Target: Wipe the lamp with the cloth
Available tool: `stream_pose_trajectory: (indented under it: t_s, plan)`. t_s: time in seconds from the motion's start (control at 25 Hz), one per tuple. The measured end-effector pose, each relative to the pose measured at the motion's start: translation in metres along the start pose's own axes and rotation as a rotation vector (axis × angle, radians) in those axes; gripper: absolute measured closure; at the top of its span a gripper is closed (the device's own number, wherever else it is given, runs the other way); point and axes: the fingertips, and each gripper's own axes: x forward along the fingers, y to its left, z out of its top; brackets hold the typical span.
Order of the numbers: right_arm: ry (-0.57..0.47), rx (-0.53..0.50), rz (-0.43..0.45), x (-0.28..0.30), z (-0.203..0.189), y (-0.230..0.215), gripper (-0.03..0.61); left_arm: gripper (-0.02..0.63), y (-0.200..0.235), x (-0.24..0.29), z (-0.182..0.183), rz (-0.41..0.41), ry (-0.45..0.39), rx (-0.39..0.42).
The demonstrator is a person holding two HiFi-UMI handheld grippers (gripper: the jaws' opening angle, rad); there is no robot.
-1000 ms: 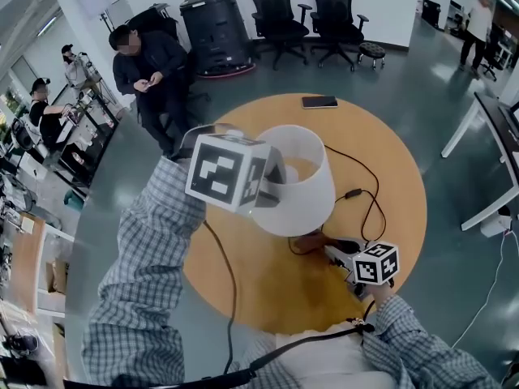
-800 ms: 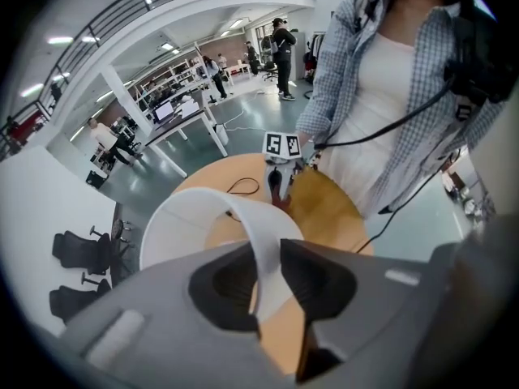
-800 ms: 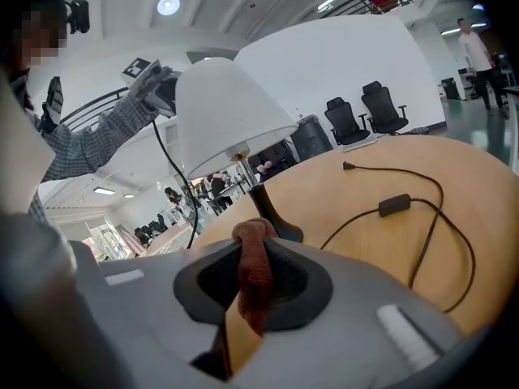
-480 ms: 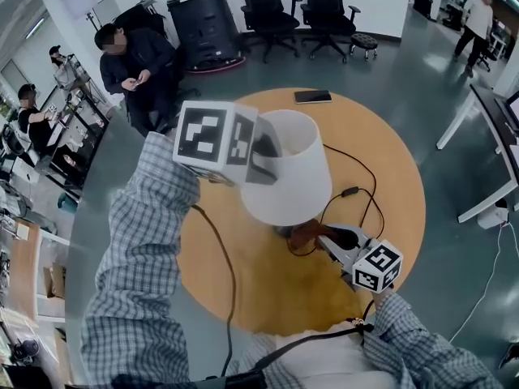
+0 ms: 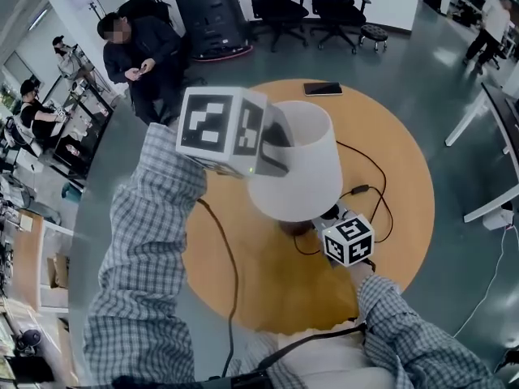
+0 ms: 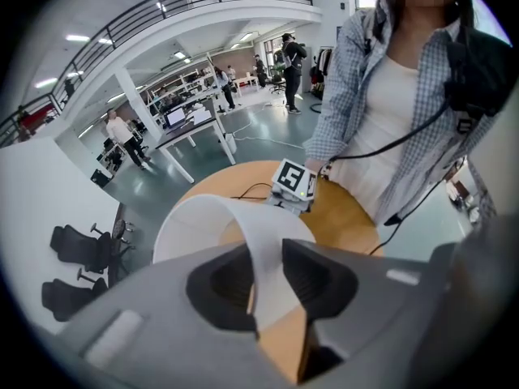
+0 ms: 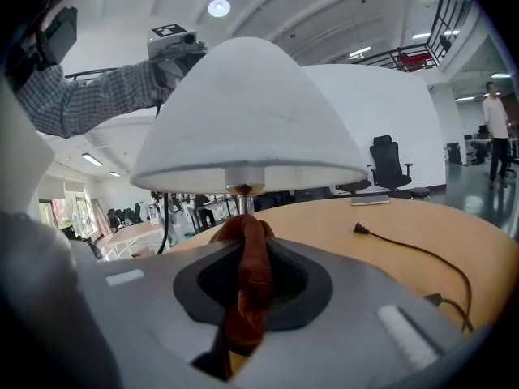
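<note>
A round wooden table [image 5: 259,290] is seen from above, and the lamp [image 5: 296,168] is stood near its middle with its white shade [image 6: 199,217] upright. The shade's upper rim is pinched by the left gripper [image 6: 268,286]. The thin wall is held between the two pads, though the jaws have just been eased a little further apart, so the hold is judged light. The right gripper [image 7: 247,298] is closed on the rust-brown cloth [image 7: 250,254], which is bunched between its pads. The cloth is carried low, just under the shade's bottom edge and in front of the metal stem [image 7: 241,203]; whether cloth and stem touch cannot be told. The step in hand is judged to be the bringing of the cloth to the lamp while it is steadied from above. Next, the cloth would need to be pressed against the stem or the shade and drawn along it, with the upper hold kept firm enough that the lamp is not tipped.
</note>
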Motion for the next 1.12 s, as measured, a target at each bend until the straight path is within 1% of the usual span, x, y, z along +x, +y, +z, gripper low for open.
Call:
stream_pose_trajectory:
  t_s: [0.12,0.44,0.52,0.6,0.64,0.72,0.88,1.12]
  plan:
    - [0.058,0.004,-0.031,0.004,-0.019,-0.006,0.537,0.512,0.003,0.001,-0.004,0.008,-0.010,-0.005]
    - [0.341,-0.064,-0.028,-0.004,-0.104,-0.005,0.537,0.511,0.007,0.001,0.000,0.017,-0.021,-0.019]
    - [0.388,-0.066,-0.031,-0.009,-0.119,-0.005,0.537,0.511,0.005,0.000,0.000,0.017,-0.019,-0.017]
    - [0.407,-0.071,-0.034,-0.013,-0.125,-0.004,0.537,0.511,0.003,-0.001,-0.001,0.020,-0.018,-0.019]
    - [0.395,-0.067,-0.035,-0.014,-0.123,-0.003,0.537,0.511,0.002,-0.001,-0.002,0.021,-0.018,-0.021]
    - [0.329,-0.052,-0.037,-0.013,-0.104,-0.001,0.537,0.509,0.002,-0.001,-0.003,0.023,-0.019,-0.025]
    - [0.152,-0.040,-0.031,-0.007,-0.049,0.003,0.537,0.509,0.004,-0.001,-0.003,0.027,-0.021,-0.037]
    - [-0.125,0.022,-0.005,-0.010,0.026,0.011,0.537,0.508,0.004,0.001,0.000,0.033,-0.022,-0.037]
